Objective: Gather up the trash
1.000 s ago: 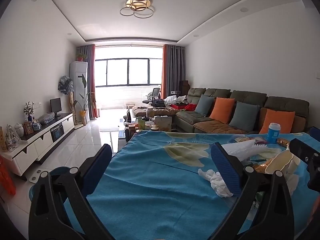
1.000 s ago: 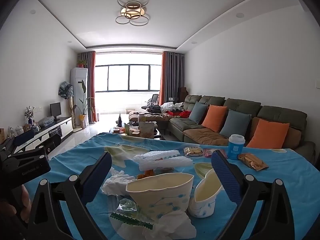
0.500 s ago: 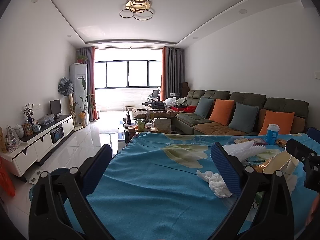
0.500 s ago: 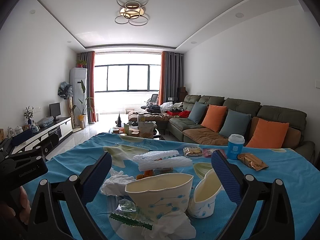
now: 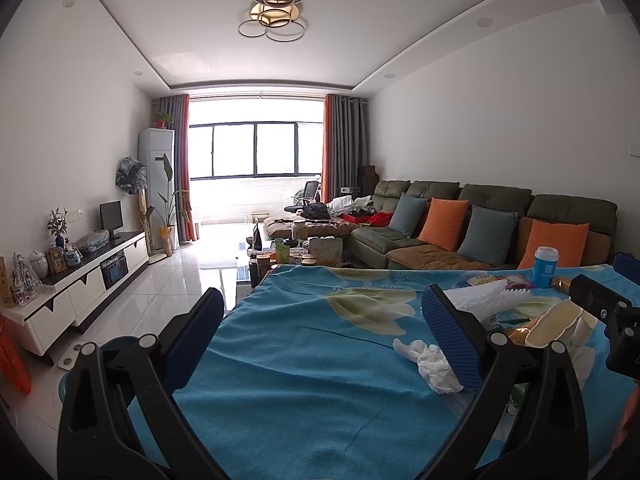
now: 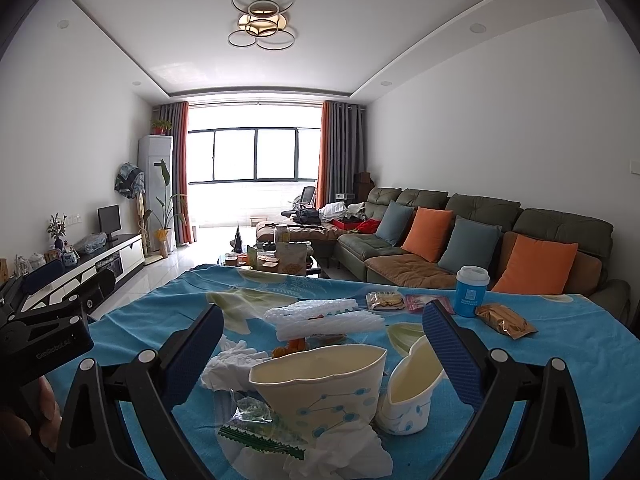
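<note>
Blue-padded and spread wide, the right claw [image 6: 322,354] holds nothing above a crushed cream paper cup with blue dot pattern [image 6: 320,388], which lies on the bench [image 6: 568,364] under its blue floral cloth, beside a smaller crushed cup [image 6: 410,394], crumpled white tissue [image 6: 230,364] and white foam netting [image 6: 324,320]. The left claw [image 5: 322,326] is equally wide and empty over bare cloth, a white tissue wad [image 5: 430,362] by its right finger.
</note>
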`<state>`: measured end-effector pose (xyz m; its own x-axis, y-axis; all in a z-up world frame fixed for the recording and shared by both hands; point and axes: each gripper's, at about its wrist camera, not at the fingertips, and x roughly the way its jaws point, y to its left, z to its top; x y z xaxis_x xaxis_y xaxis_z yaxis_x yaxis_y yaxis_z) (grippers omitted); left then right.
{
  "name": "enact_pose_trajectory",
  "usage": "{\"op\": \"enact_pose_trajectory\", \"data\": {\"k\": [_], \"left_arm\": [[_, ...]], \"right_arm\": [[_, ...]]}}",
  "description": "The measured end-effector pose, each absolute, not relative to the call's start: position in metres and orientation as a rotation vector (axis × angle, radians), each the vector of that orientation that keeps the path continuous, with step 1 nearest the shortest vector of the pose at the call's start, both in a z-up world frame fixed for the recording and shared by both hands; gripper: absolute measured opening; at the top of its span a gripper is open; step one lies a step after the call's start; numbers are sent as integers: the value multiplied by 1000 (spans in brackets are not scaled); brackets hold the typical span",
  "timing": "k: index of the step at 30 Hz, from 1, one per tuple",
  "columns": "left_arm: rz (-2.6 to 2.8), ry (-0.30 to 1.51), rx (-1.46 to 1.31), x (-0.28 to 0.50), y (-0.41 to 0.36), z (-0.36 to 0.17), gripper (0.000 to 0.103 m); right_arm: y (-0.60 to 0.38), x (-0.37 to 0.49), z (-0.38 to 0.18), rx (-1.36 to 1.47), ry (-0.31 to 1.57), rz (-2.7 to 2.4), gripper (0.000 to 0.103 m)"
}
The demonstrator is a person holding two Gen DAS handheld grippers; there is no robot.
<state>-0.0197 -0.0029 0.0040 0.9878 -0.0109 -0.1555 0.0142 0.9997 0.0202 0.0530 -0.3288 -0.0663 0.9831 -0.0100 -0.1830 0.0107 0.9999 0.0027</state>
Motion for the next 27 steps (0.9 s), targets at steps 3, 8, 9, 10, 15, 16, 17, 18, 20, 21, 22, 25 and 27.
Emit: {"op": "enact_pose_trajectory", "data": {"k": [3,8,9,10,15,16,17,18,20,21,22,25,27], "left_arm": [[-12,153,22,-20,-2,4,97],[-13,151,25,-21,-3,4,97],[-14,150,24,-22,-3,4,97],[-14,150,24,-22,-4,4,97],[-12,143,29,-23,-4,3,97],[-12,144,30,-24,-4,3,97],[-12,144,30,-24,-4,3,97],[-11,143,31,-24,-5,3,97],[-11,144,30,-24,-5,3,97],[-11,143,29,-24,-5,3,97],[-11,143,29,-24,-5,3,97],[-11,143,32,-24,-5,3,97],[-13,143,32,-24,-5,3,97]], "right_arm": [[-329,53,-67,5,185,-8,96],[-329,53,-67,4,187,-8,96],[-328,54,-67,4,188,-8,96],[-329,54,-68,4,188,-7,96],[-328,53,-68,4,189,-9,96],[-328,53,-67,4,188,-9,96],[-328,53,-67,5,189,-8,96],[-328,53,-67,5,190,-8,96],[-327,54,-68,4,191,-8,96],[-327,54,-68,4,191,-8,96],[-326,53,-68,4,190,-8,96],[-326,53,-68,5,193,-8,96],[-327,55,-68,5,194,-6,96]]}}
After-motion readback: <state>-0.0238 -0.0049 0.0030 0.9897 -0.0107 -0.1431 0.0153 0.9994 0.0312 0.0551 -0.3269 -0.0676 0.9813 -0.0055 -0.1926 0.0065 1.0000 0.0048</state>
